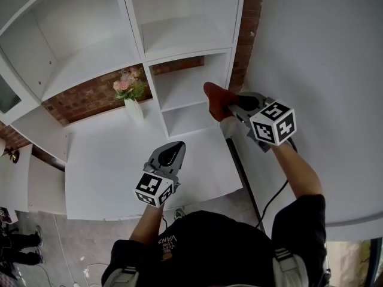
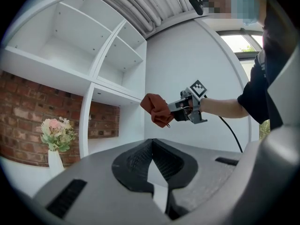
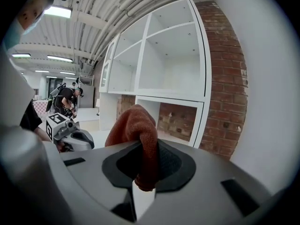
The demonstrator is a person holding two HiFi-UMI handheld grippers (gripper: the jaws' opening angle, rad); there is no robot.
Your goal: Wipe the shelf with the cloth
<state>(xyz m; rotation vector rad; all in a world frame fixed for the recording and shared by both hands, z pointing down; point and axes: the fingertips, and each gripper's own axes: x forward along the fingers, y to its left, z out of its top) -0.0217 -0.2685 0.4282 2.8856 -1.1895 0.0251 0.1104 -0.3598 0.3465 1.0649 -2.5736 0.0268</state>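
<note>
A rust-red cloth (image 1: 215, 100) (image 3: 137, 139) (image 2: 156, 109) is pinched in my right gripper (image 1: 230, 105) (image 3: 145, 170), which is shut on it. It hangs in the air just in front of the lower right compartments of the white shelf unit (image 1: 179, 46) (image 3: 171, 69) (image 2: 110, 69), touching nothing that I can see. My left gripper (image 1: 173, 151) (image 2: 151, 165) is shut and empty, held low over the white counter (image 1: 119, 172), apart from the cloth.
A white vase of pink flowers (image 1: 130, 94) (image 2: 55, 142) stands on the counter against the brick wall (image 1: 90, 97). A white wall (image 1: 317, 70) runs along the right. A black cable (image 1: 272, 199) trails from the right gripper. A person (image 3: 68, 102) stands far off.
</note>
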